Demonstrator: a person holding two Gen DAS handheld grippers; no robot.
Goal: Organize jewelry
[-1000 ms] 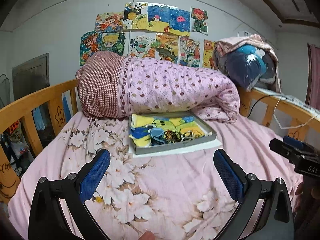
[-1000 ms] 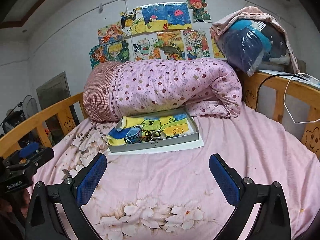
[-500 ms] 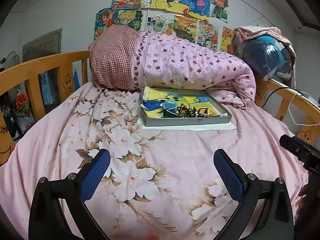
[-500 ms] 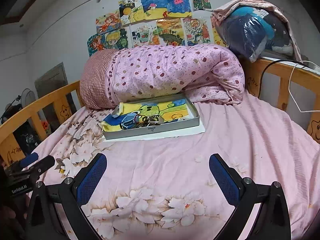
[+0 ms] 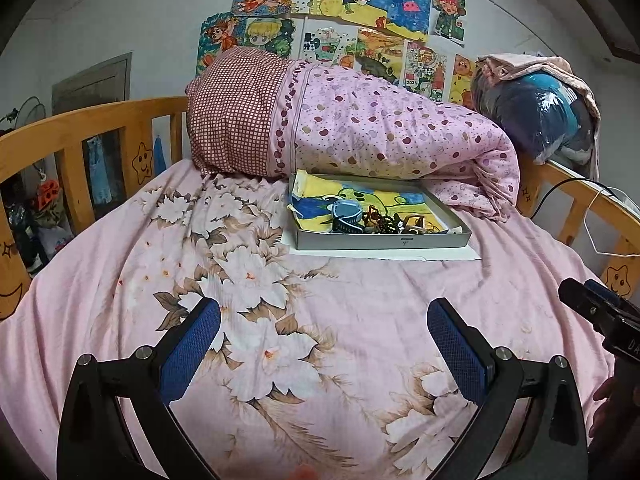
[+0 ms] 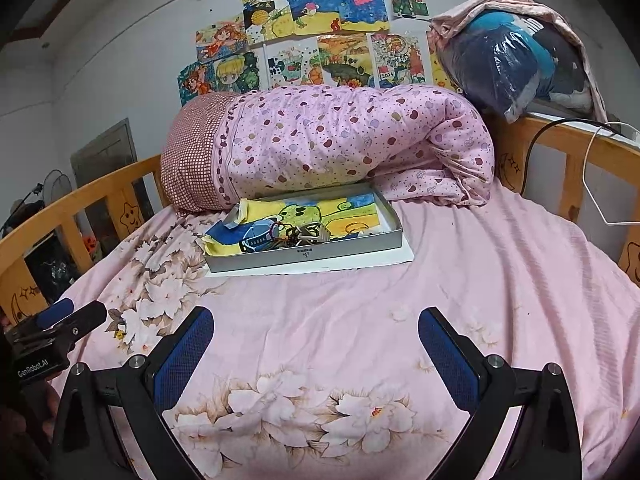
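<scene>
2 grippers' blue ribbed fingers [image 5: 192, 344] spread, flat grey tray [image 5: 384, 242], tangled jewelry [image 5: 380, 220]

Left claw [image 5: 323, 326] wide open, nothing between the blue pads [image 5: 191, 344], hovering over the pink floral bedsheet [image 5: 280, 304]. Grey tray [image 5: 384, 240] sits ahead, well apart from the claw, on a white sheet of paper [image 5: 448, 255]. Tray is lined with a cartoon drawing [image 5: 384, 196]; jewelry pile [image 5: 384, 222] is heaped near its front wall (pieces tangled, can't separate them). Rolled pink quilt [image 5: 360, 132] lies just behind the tray. Right claw [image 5: 600, 312] pokes in at the right edge, state unreadable.
</scene>
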